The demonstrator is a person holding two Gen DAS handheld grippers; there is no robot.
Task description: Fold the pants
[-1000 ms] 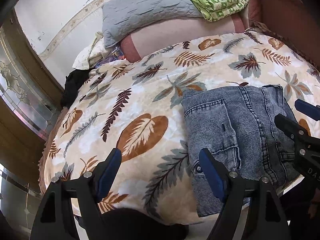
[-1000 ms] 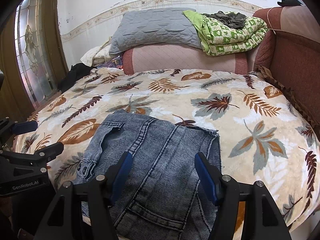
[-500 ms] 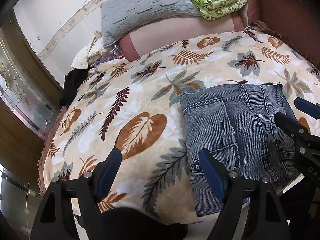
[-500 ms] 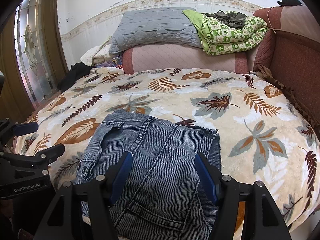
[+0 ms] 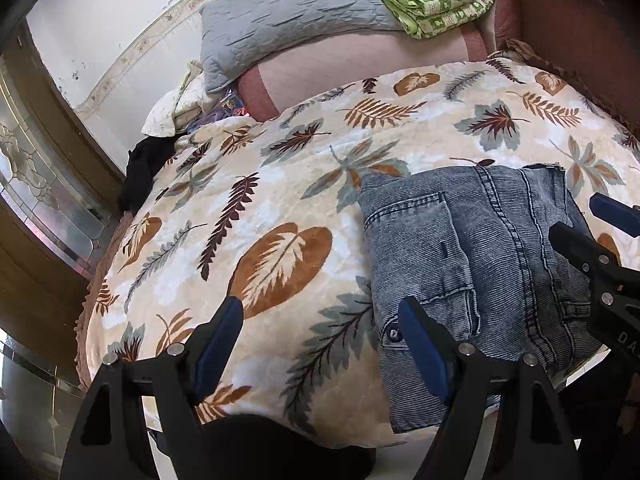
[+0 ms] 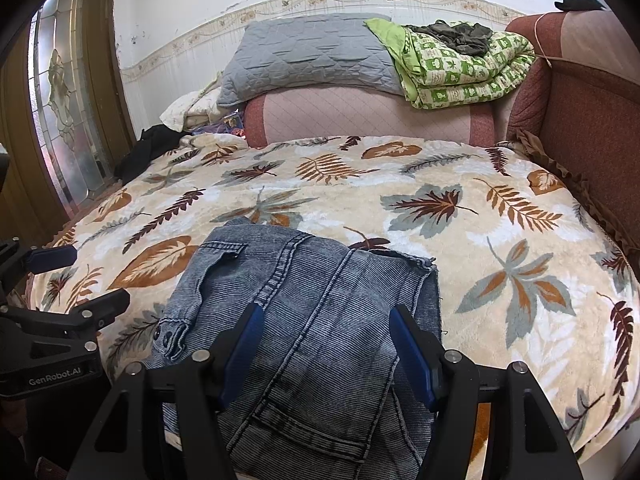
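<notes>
Folded denim pants (image 6: 316, 320) are shown lying on the near edge of a bed covered by a leaf-print blanket (image 6: 460, 216). The garment has been reduced to a compact, roughly rectangular bundle; a back pocket and waistband button are seen on its left side, and a frayed hem on its far right corner. Its near end hangs slightly over the bed's edge.

The left hand-held gripper (image 5: 320, 332) is held with its jaws spread apart above bare blanket, just left of the pants; nothing is caught between its blue pads (image 5: 222, 332). The right hand-held gripper (image 6: 326, 344) is poised over the near part of the bundle, jaws likewise parted. The denim is seen between its pads (image 6: 410, 356), but no fabric is pinched or lifted, so it is judged to be released rather than gripped.

The folding is judged to be essentially complete: no leg is left trailing and the layers are stacked. What may be left is minor, perhaps a squaring of the uneven far right corner or a shift of the bundle farther onto the bed.

At the far end, a grey pillow (image 6: 312, 56) and a green patterned quilt (image 6: 460, 68) are stacked on the pink headboard cushion (image 6: 360, 116), well apart from the pants.
</notes>
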